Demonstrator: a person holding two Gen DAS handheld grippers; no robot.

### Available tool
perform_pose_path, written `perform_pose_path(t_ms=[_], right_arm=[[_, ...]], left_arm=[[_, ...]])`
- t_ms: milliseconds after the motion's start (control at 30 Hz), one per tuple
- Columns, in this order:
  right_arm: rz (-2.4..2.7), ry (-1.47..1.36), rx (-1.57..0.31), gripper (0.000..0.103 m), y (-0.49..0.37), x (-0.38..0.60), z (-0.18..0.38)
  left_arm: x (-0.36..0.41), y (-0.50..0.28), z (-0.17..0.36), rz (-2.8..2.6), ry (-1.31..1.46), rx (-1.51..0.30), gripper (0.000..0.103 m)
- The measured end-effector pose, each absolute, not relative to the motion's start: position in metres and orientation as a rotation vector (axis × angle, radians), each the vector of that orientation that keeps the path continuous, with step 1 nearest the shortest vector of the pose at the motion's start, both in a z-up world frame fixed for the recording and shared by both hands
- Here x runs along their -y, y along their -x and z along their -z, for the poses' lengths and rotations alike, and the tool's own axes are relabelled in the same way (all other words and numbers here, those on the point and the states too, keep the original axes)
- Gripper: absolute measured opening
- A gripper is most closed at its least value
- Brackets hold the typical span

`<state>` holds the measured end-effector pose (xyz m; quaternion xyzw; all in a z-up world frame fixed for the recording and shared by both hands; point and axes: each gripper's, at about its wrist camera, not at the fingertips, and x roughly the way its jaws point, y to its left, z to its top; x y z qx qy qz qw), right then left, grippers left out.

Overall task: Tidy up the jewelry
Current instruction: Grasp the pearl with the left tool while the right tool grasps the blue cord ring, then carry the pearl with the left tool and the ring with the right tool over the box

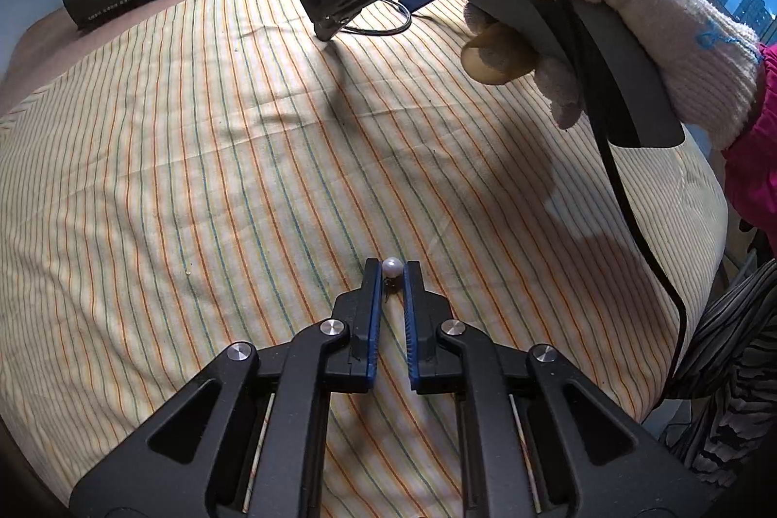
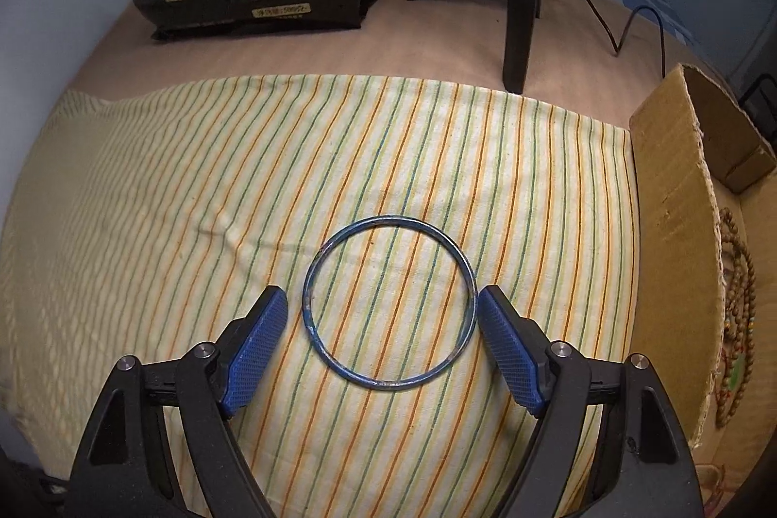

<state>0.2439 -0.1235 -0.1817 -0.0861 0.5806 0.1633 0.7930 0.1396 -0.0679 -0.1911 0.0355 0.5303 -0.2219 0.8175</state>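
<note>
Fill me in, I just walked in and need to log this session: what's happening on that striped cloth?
A person with a gripper in each hand is sorting jewelry. The left gripper is pinching a pearl earring at its fingertips, just above the striped cloth. The right gripper is open, its fingers on either side of a blue bangle lying flat on the cloth. Beaded necklaces already lie in a cardboard box to the right.

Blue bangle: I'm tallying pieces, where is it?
Right wrist view: the blue bangle lies flat on the striped cloth, between the open right gripper fingers.
</note>
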Motion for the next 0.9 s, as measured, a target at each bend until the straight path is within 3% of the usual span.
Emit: perform_pose_path(t_ms=[167, 300, 900], right_arm=[[-0.367, 0.179, -1.250, 0.080, -0.243, 0.127, 0.181], [-0.372, 0.186, -1.239, 0.071, -0.242, 0.127, 0.179], [-0.417, 0.163, -1.163, 0.071, -0.224, 0.139, 0.141]], left_arm=[[0.068, -0.140, 0.191, 0.471, -0.074, -1.127, 0.007], [0.067, -0.139, 0.190, 0.467, -0.075, -1.123, 0.007], [0.060, -0.138, 0.157, 0.452, -0.034, -1.059, 0.007]])
